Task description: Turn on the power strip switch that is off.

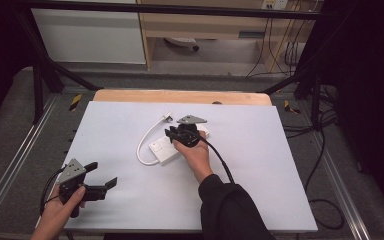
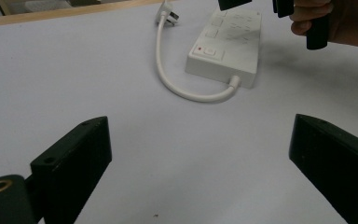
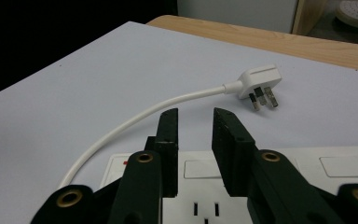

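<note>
Across the middle of the frame we've got the white table [image 1: 130, 200] with the power strip [image 1: 167, 150] lying dead centre, its cord [image 1: 147, 140] looping left and up to the plug [image 1: 168, 118]. Our right gripper [image 1: 172, 133] hovers over the strip, jaws nearly closed on nothing, so we're probably lining up on the plug [image 3: 260, 86]; next we'd open slightly and reach forward. Lower left, our left gripper [image 1: 102, 176] waits wide open, and nothing blocks the way.
</note>
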Tool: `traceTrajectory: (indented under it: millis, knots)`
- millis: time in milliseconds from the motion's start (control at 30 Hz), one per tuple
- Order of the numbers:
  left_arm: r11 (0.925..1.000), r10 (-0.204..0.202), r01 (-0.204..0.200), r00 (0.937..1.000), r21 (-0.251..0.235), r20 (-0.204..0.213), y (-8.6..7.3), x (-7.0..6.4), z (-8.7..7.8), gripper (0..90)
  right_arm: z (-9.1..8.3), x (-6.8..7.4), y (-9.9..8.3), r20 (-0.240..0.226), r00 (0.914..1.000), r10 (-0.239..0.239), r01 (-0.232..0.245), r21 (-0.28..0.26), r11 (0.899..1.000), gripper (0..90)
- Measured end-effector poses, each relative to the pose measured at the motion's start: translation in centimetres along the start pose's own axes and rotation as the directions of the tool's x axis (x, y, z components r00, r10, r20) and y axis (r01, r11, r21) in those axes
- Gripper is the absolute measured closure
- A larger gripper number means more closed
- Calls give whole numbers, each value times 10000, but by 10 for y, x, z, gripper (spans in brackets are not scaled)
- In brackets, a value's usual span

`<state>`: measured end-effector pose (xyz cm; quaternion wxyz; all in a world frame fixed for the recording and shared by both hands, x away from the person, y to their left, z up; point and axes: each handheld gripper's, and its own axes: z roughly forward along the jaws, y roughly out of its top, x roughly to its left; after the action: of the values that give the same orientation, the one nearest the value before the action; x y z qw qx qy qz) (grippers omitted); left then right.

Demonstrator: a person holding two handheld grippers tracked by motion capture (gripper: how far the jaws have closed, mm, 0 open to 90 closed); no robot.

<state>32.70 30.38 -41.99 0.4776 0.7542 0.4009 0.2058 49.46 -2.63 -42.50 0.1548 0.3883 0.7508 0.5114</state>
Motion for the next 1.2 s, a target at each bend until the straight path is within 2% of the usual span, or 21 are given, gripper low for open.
traceTrajectory:
  millis: [500,933,1067,1200]
  knots:
    - [10000,-29,29,10000,-24,0,0,-1,0,57,-15,-1,12,-102,9994,316,-317,-76,9995,407]
    - [10000,-92,92,10000,-24,-24,-1,0,0,58,-22,-6,17,250,9990,379,-383,144,9992,158]
    - [9999,-129,129,9999,-71,-27,0,0,0,57,-26,-9,19,382,9985,380,-384,115,9992,91]
    - [9998,-191,190,9998,-59,-72,-1,1,-1,57,-30,-11,21,361,9986,383,-386,86,9992,66]
